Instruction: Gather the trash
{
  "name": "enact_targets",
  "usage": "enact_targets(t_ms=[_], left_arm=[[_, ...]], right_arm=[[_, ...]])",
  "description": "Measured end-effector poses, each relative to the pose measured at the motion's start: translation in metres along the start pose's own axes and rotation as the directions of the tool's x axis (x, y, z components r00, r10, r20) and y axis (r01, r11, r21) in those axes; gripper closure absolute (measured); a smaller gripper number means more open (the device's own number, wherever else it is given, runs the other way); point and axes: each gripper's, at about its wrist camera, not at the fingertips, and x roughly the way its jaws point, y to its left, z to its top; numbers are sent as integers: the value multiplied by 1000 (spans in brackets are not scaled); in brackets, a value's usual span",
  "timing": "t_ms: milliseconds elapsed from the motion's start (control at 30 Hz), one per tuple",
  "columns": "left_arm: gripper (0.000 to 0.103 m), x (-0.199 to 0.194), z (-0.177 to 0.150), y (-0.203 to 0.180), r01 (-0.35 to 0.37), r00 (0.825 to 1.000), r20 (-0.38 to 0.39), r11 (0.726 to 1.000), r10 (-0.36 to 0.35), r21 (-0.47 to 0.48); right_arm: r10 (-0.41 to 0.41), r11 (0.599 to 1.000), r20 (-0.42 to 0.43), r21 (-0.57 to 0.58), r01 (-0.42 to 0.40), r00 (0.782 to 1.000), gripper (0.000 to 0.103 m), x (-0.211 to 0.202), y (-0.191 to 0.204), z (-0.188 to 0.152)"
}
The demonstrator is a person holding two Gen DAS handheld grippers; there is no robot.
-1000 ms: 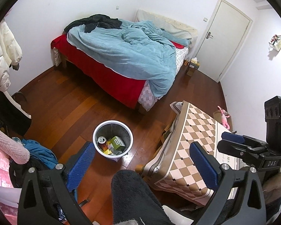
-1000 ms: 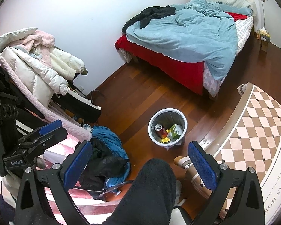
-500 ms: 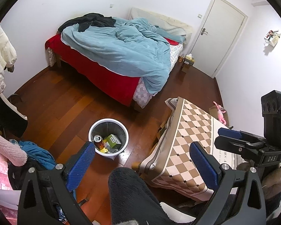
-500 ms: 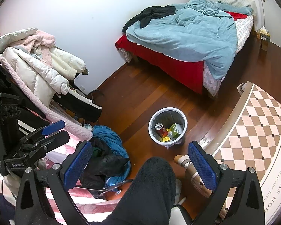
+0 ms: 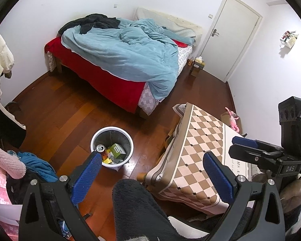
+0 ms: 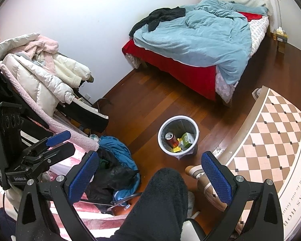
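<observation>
A white trash bin [image 5: 128, 138] stands on the wooden floor and also shows in the right wrist view [image 6: 163, 144]. It holds a drink can [image 5: 100, 149], a green box [image 5: 118, 151] and yellow scraps. The can [image 6: 170, 138] and box [image 6: 187, 139] show in the right wrist view too. My left gripper [image 5: 152, 172] is open and empty, held high above the floor. My right gripper [image 6: 150, 172] is open and empty. Each gripper shows in the other's view: the right one [image 5: 250, 148], the left one [image 6: 56, 142].
A bed [image 5: 118, 60] with a blue duvet stands at the back. A table with a checkered cloth [image 5: 200, 152] is on the right. Piled coats and clothes [image 6: 40, 76] are on the left. A door [image 5: 230, 36] is shut. The person's dark-clad leg [image 6: 160, 204] is below.
The left wrist view has swung right and slightly up; the bin sits further left in it. The right gripper has barely moved. Both stay open.
</observation>
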Motion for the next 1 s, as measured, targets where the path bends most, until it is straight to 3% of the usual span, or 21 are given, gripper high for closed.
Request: enact_targets(t_ms=[1000], left_arm=[[0,3,1,-3,5,1000,-1,1000,-5,4]], right_arm=[[2,1000,-3,7,-2,1000,0,-2,-5,-1]])
